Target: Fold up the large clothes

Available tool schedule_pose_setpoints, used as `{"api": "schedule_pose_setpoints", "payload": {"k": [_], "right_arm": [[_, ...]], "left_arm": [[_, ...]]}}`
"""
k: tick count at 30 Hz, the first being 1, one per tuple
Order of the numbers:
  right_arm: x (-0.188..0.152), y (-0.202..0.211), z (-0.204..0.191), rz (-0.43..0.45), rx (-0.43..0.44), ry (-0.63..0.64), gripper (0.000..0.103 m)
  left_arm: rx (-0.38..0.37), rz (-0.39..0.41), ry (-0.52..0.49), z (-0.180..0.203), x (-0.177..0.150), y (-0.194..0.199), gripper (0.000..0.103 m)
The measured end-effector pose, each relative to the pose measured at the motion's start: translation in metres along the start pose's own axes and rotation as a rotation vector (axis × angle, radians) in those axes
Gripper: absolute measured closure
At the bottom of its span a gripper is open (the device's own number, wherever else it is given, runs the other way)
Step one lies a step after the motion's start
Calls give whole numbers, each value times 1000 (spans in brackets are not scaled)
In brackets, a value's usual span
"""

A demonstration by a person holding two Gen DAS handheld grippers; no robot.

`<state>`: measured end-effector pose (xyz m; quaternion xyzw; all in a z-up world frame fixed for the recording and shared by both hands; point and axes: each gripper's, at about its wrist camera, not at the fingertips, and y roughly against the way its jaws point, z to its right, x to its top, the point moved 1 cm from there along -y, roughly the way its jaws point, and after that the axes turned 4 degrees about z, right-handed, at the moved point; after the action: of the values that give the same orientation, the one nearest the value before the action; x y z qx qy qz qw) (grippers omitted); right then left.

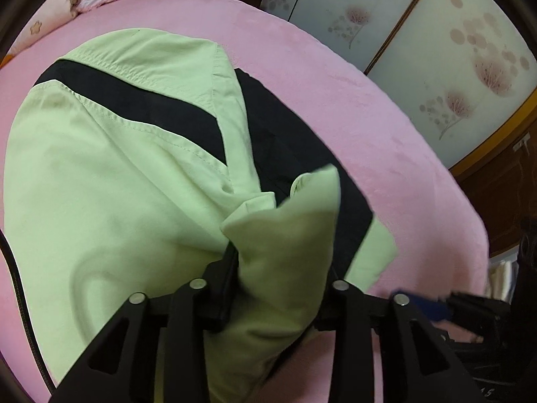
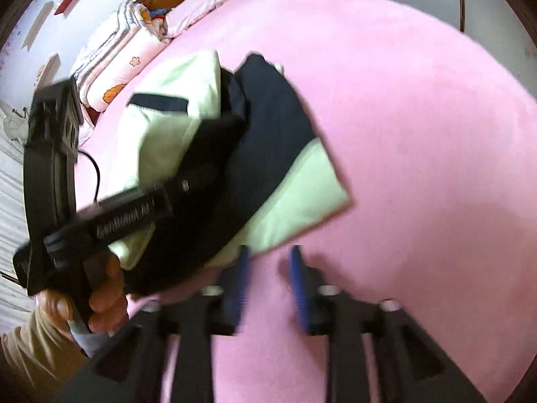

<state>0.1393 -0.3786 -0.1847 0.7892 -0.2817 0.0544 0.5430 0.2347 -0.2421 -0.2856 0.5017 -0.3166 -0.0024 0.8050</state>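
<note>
My left tool (image 1: 282, 262) grips a shirt (image 1: 117, 168) fold, shirt running away ahead; right tool (image 2: 268, 268) released, empty, shirt just up-left on bed (image 2: 419, 134).

Right wrist view: bare pink bed (image 2: 419, 134) lies open across the right; the folded garment (image 2: 302, 181) and left claw (image 2: 201, 174) block centre-left; pillows (image 2: 110, 63) crowd the upper left.

Pink bed (image 2: 402, 134): green-black garment (image 1: 117, 168), pillow (image 2: 201, 10), quilt (image 2: 114, 63).
</note>
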Motion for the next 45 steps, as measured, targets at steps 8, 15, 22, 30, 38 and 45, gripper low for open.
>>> {"api": "schedule_pose_setpoints", "payload": {"k": [8,15,22,30,38,45], "right_arm": [[54,33,-7,95,28,78,59],[82,37,-29,94,69,117,35],[93,-8,-45,-16,63,186,34],[93,-85,-40,-204,7,154,33],[99,-102,-47,-223,35,206,83],[101,-59,-52,-91,110,263,90]], "left_arm": [[-16,68,12,16,1,61,55],[62,143,106,-9,3,115,39],[306,158,226,-77,-11,116,36],[358,151,351,-133,-35,73,33],[350,167,346,-140,-37,70,33],[346,152,306,-129,-34,72,33]]}}
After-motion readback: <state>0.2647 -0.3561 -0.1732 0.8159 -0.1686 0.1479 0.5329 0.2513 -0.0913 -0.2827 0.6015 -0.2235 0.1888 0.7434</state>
